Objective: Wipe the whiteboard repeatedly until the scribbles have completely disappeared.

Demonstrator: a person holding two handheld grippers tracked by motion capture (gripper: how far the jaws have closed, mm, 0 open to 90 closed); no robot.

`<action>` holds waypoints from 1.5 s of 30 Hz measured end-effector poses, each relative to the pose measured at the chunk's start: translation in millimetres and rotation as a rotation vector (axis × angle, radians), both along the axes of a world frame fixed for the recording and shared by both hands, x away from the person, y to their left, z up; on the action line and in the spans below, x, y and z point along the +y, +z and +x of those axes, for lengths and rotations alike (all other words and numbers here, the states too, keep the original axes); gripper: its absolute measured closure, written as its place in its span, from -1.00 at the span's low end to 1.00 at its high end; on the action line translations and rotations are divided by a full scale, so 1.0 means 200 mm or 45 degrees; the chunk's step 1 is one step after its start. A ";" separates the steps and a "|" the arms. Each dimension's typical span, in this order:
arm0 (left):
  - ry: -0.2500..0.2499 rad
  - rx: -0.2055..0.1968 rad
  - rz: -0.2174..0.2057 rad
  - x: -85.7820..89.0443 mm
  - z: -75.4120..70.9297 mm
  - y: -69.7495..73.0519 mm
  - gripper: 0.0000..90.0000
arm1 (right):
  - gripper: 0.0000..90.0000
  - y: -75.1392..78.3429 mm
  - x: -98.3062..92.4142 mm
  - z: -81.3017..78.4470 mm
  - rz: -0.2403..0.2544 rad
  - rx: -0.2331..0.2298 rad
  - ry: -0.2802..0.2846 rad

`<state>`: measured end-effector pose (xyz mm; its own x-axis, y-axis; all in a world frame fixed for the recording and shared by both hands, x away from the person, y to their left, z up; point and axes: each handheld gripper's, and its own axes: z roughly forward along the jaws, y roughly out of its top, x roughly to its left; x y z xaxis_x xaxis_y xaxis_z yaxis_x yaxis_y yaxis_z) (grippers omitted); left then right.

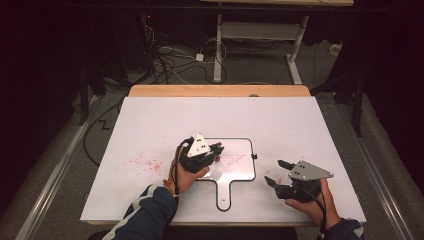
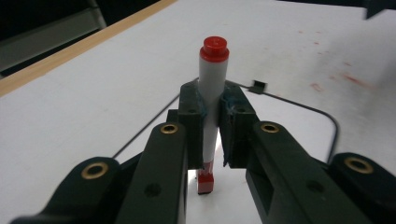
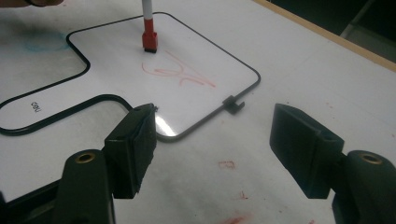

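- Marker (image 2: 211, 107), a white-barrelled pen with a red end cap and a red felt eraser block at its lower end, was the item in hand; it stood roughly upright over the small whiteboard (image 1: 240, 172), a white paddle-shaped panel with a thin black rim and short handle, lying flat on the white tabletop (image 1: 300, 125).
- Left tongs (image 2: 212, 123) were pinching the marker's barrel at mid-length, with the red cap clear above the jaws.
- Eraser block was at or just above the board surface, close beside a red scribble (image 3: 180, 74); actual contact could not be confirmed.
- Right tongs (image 3: 212, 149) were spread apart with nothing between them, hovering near the board's right edge, beside its small black clip (image 3: 233, 105).
- Judgement: the step appeared to be wiping the scribble off. Done well, it calls for keeping the marker near vertical so the block sits flat, pressing lightly, and sweeping across the whole mark. The board looked free to slide, so bracing its rim or handle with the right tongs would be prudent.
- Risk noted: side load could twist the barrel in the grip.
- Count: one marker, one whiteboard, one clip, one scribble, two tongs.
- Red smears (image 1: 145, 162) marked the tabletop left of the board; further red specks lay near the right tongs.
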<state>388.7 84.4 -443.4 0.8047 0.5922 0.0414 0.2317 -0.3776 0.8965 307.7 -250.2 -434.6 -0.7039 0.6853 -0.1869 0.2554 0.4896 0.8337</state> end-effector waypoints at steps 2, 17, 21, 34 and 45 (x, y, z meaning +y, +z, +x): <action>0.016 0.038 -0.059 0.02 0.01 -0.01 0.75 | -0.26 0.00 0.00 0.00 -0.001 0.001 0.000; -0.145 -0.037 -0.021 -0.19 -0.12 -0.02 0.75 | -0.26 0.00 0.00 -0.01 -0.002 -0.003 0.002; -0.066 -0.015 -0.065 -0.12 -0.04 -0.03 0.75 | -0.26 0.01 -0.01 0.00 0.000 -0.004 -0.003; -0.183 -0.064 -0.029 -0.25 -0.10 -0.03 0.75 | -0.26 0.00 -0.01 -0.01 -0.010 0.000 0.003; -0.055 -0.018 -0.093 -0.14 0.04 -0.04 0.75 | -0.26 0.00 -0.01 0.00 -0.013 0.001 0.006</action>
<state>397.4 55.7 -451.1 0.8293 0.5587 0.0109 0.2038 -0.3205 0.9251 307.3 -251.8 -434.6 -0.7070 0.6801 -0.1936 0.2537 0.4995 0.8283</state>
